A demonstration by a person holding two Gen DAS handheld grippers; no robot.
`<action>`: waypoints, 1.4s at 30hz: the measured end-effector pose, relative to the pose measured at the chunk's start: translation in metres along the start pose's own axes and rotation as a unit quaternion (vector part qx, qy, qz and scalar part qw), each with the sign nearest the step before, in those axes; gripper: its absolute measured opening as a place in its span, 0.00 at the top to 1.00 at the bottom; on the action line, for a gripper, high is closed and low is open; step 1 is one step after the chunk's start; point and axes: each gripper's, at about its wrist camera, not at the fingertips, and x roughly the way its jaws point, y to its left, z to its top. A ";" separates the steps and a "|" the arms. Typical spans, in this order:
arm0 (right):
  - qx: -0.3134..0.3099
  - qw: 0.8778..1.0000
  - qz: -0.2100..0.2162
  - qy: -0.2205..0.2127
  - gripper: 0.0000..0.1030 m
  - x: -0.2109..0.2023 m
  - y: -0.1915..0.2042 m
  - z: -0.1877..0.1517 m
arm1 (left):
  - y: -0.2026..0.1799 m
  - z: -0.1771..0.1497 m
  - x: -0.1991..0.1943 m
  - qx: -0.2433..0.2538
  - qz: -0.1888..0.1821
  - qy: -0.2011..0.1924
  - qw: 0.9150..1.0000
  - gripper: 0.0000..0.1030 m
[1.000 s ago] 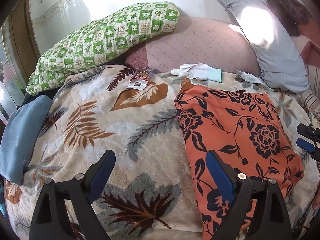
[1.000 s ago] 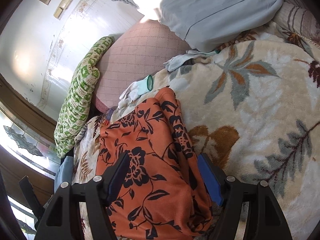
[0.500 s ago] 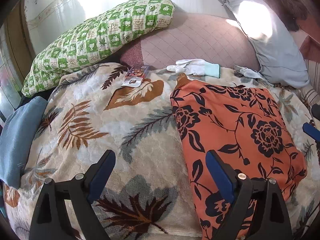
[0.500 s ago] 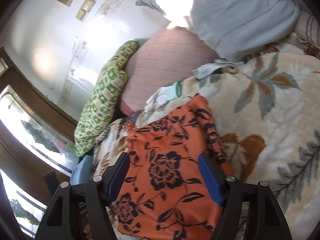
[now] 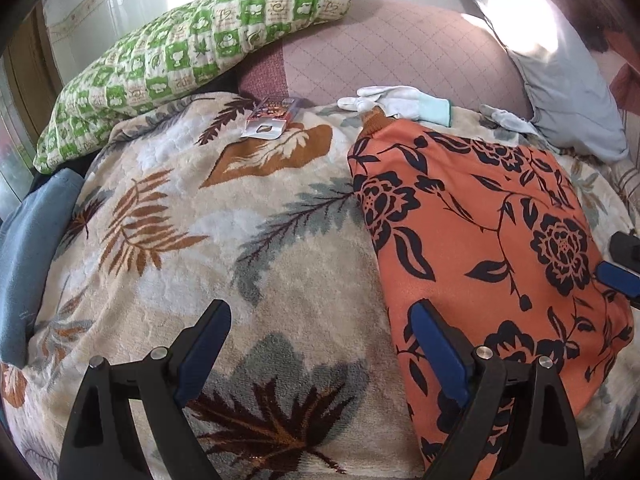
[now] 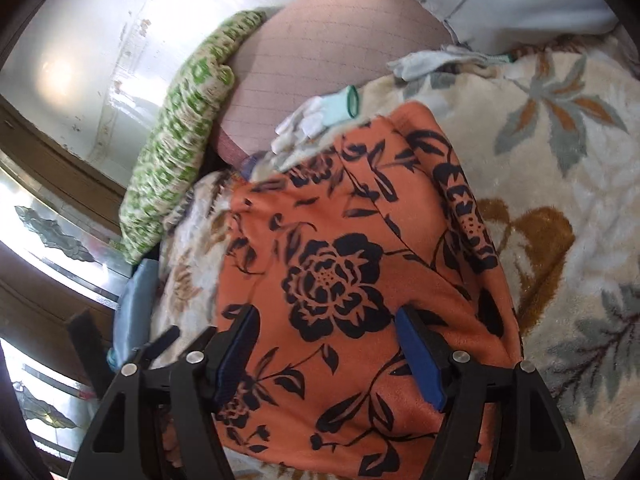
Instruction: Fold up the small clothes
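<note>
An orange garment with black flowers [image 5: 480, 240] lies folded flat on a leaf-patterned blanket [image 5: 200, 240], on the right of the left wrist view. My left gripper [image 5: 320, 344] is open and empty above the blanket, its right finger over the garment's left edge. My right gripper [image 6: 328, 352] is open and empty, hovering over the near part of the same garment [image 6: 352, 264]. Its fingertips [image 5: 618, 272] show at the right edge of the left wrist view.
A green checked pillow [image 5: 192, 44], a pink quilted cushion [image 5: 400, 52] and a grey pillow [image 5: 560, 68] line the back. White gloves [image 5: 400, 100] and a small packet [image 5: 270, 118] lie near the garment's far end. A blue cloth [image 5: 28, 240] lies at left.
The right gripper has swung left, from the garment's right edge to over its middle. The left gripper has drifted slightly; both stayed open and the garment lies as before.
</note>
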 end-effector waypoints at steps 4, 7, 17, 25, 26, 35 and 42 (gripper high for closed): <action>0.020 0.999 -0.001 -0.049 0.28 -0.029 -0.015 0.011 | 0.022 0.007 -0.009 -0.056 -0.032 -0.015 0.998 0.11; 0.070 0.995 -0.013 -0.069 0.28 -0.046 -0.045 0.019 | 0.032 0.009 -0.004 -0.086 -0.069 -0.001 0.994 0.11; 0.112 0.993 -0.022 -0.009 0.28 -0.029 -0.081 0.022 | 0.021 -0.004 0.026 -0.131 -0.215 0.075 0.965 0.11; 0.138 0.990 0.010 0.038 0.28 0.008 -0.094 0.009 | 0.001 -0.011 0.034 -0.130 -0.270 0.090 0.950 0.11; 0.141 0.989 0.023 0.040 0.27 0.011 -0.094 0.007 | -0.003 -0.011 0.033 -0.126 -0.279 0.094 0.947 0.11; 0.129 0.988 0.068 0.045 0.24 0.032 -0.071 -0.007 | -0.031 -0.013 0.026 -0.091 -0.296 0.072 0.948 0.18; 0.091 0.993 0.057 0.044 0.44 0.037 -0.042 -0.012 | -0.016 -0.006 0.021 -0.095 -0.283 0.049 0.953 0.50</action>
